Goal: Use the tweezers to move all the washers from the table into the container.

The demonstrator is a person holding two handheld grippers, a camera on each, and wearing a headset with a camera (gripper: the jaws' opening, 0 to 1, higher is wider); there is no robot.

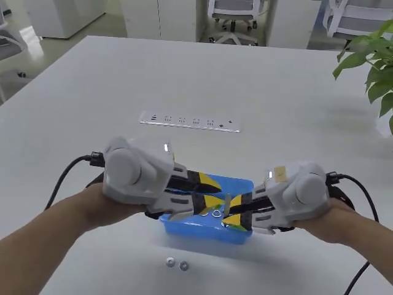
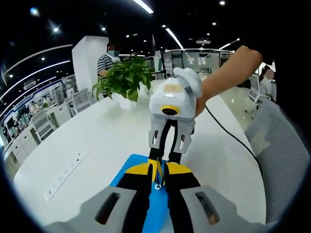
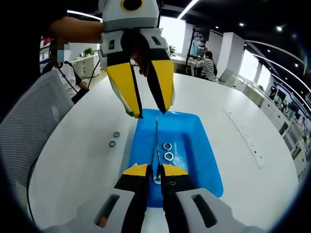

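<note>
Hovering over the blue plastic tray point(image 3: 194, 141), my right gripper point(image 3: 155, 169) clamps thin metal tweezers point(image 3: 156, 136); left gripper point(image 3: 150, 113) gapes; next, pinching silver metal washers point(image 3: 116, 134) beside it.

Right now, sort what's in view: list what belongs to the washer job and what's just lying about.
Job: tweezers in the right gripper, blue container, two washers inside it, two washers on the table.
Lying about: power strip, plant, office chairs.
</note>
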